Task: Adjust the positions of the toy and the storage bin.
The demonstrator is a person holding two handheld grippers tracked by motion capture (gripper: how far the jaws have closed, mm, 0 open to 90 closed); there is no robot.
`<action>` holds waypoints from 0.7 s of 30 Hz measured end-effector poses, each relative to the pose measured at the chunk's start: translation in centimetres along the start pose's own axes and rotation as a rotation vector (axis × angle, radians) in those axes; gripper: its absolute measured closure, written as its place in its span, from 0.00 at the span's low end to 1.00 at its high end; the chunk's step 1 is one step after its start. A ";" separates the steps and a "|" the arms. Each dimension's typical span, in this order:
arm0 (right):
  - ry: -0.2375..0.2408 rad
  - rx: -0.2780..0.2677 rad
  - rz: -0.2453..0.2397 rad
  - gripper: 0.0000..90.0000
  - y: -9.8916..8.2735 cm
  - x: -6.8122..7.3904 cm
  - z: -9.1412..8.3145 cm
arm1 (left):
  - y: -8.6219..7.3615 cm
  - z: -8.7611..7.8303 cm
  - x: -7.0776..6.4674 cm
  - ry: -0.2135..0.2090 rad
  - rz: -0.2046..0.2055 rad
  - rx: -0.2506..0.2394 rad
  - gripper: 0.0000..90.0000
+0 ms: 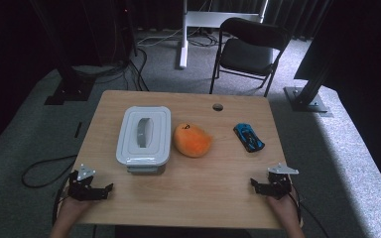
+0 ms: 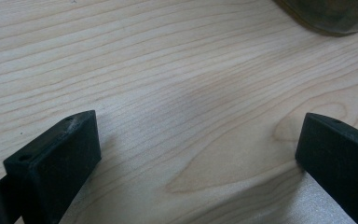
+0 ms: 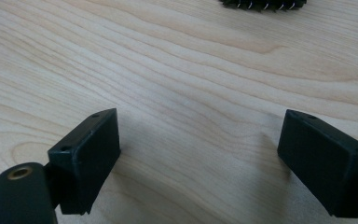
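Box (image 1: 144, 140) of grey-white plastic, lid on, sits left of centre on the table (image 1: 193, 198), nearest the left gripper (image 1: 110, 188). Contents hidden by the lid; a grey shape on top, perhaps a handle, hard to make out. In the left gripper view just a murky corner of the box (image 2: 335, 16) shows, cut off at the upper right edge.

Left gripper rests near the front left corner, jaws wide apart, bare wood between them. Right gripper (image 1: 252, 183) near the front right, jaws likewise apart over bare wood. Forearms cut off at the bottom edge.

Orange soft toy (image 1: 192, 140) just beside the box, a small dark mark on top, unreadable. Blue toy car (image 1: 248, 137) farther right; in the right gripper view a dark toothed edge (image 3: 263, 4), cut off at the top, cannot be identified.

Table: pale wood grain, a round hole (image 1: 218, 107) near the far edge. Room: grey carpet, dark curtains, black folding chair (image 1: 248, 52), white stand (image 1: 184, 34), loose cables (image 1: 44, 171) on the floor.
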State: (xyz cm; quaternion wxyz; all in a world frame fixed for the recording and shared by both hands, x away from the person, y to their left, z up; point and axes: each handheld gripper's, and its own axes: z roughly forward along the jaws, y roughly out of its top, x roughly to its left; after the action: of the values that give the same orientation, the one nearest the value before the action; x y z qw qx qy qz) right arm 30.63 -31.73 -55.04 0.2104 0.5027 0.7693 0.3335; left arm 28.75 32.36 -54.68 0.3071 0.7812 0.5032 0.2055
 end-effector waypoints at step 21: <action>0.001 0.034 0.049 0.15 0.8 -0.4 -0.3 | 0.0 0.0 0.1 -0.001 0.002 0.002 0.00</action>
State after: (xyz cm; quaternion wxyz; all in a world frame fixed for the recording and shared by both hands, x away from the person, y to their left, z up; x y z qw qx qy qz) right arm 31.15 -31.98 -54.25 0.1929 0.5247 0.7626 0.3256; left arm 28.82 32.40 -54.67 0.3065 0.7819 0.5026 0.2050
